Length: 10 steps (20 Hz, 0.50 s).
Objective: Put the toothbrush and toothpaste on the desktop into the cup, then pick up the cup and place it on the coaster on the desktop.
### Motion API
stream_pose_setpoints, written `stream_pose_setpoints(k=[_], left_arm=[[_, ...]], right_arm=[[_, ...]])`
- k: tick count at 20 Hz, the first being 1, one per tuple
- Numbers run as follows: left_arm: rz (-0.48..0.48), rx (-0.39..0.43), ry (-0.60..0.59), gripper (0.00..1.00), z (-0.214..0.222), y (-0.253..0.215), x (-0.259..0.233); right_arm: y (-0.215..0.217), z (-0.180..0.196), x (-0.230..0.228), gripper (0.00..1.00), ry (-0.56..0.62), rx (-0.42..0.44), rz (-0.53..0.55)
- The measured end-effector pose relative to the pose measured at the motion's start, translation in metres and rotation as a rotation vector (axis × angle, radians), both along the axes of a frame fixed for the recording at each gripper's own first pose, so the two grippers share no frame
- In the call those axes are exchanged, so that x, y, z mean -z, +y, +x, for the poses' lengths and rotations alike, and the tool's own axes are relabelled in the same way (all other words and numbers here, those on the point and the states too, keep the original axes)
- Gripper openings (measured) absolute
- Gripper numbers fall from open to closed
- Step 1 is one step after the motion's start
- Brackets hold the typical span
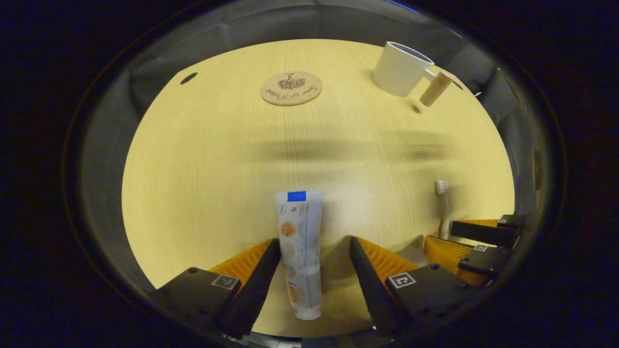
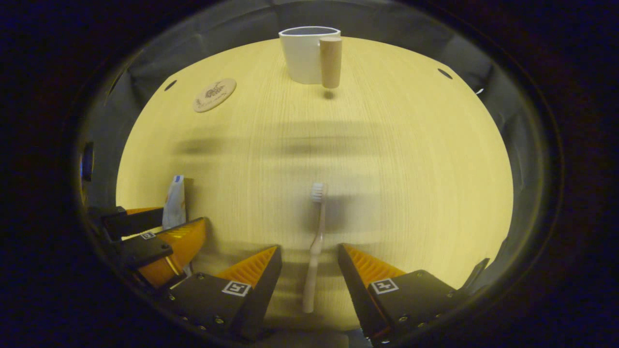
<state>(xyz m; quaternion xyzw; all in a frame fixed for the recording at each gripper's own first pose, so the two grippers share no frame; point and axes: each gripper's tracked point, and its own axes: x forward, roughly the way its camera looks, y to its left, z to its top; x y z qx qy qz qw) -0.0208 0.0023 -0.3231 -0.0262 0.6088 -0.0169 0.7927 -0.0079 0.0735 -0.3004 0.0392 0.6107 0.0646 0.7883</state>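
Lying flat on the round wooden desktop, the toothpaste sits between the spread fingers of the left gripper, its cap end nearest the camera; the left finger is at the tube's side, though contact cannot be confirmed, and the right finger stands clear, so the claw is released. In the right gripper view, the toothbrush lies between the parted fingers of the right gripper, bristle head pointing away towards the cup, and neither finger touches it: this claw is released too. Taking the cup as the landmark, the cork coaster lies well apart from it on its left in both views. Toothbrush and toothpaste both lie well short of the cup, on the near side. The cup stands upright, its wooden handle facing the right gripper.
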Motion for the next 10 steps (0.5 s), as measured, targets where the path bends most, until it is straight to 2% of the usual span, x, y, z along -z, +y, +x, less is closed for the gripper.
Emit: stream_pose_setpoints(k=[1,2,3,5,6,7,8,9,10], left_arm=[[0.008,0.001,0.002,0.92,0.001,0.0,0.0],[0.02,0.003,0.008,0.93,0.001,0.002,0.001],[0.022,0.005,0.006,0.89,0.003,0.003,0.002],[0.026,0.01,0.006,0.79,0.003,0.002,0.001],[0.025,0.007,0.007,0.7,0.003,0.003,0.002],[0.025,0.004,0.005,0.7,0.003,0.003,0.001],[0.024,-0.001,0.006,0.64,0.003,0.003,0.001],[0.025,0.002,0.005,0.58,0.003,0.003,0.0],[0.026,0.0,0.007,0.57,0.003,0.004,0.001]], right_arm=[[0.0,0.002,0.002,0.71,0.001,-0.001,-0.007],[0.001,0.001,0.002,0.66,0.008,-0.008,-0.01],[-0.005,0.001,0.0,0.68,0.008,-0.004,-0.036],[-0.003,-0.003,0.003,0.46,0.037,-0.014,-0.03],[-0.007,-0.002,0.004,0.48,0.036,-0.02,-0.051],[-0.01,-0.001,0.0,0.33,0.041,0.001,-0.057],[-0.007,-0.006,0.004,0.19,0.066,-0.009,-0.048],[-0.008,-0.005,0.003,0.23,0.063,-0.012,-0.049],[-0.012,-0.007,-0.004,0.23,0.056,-0.005,-0.057]])
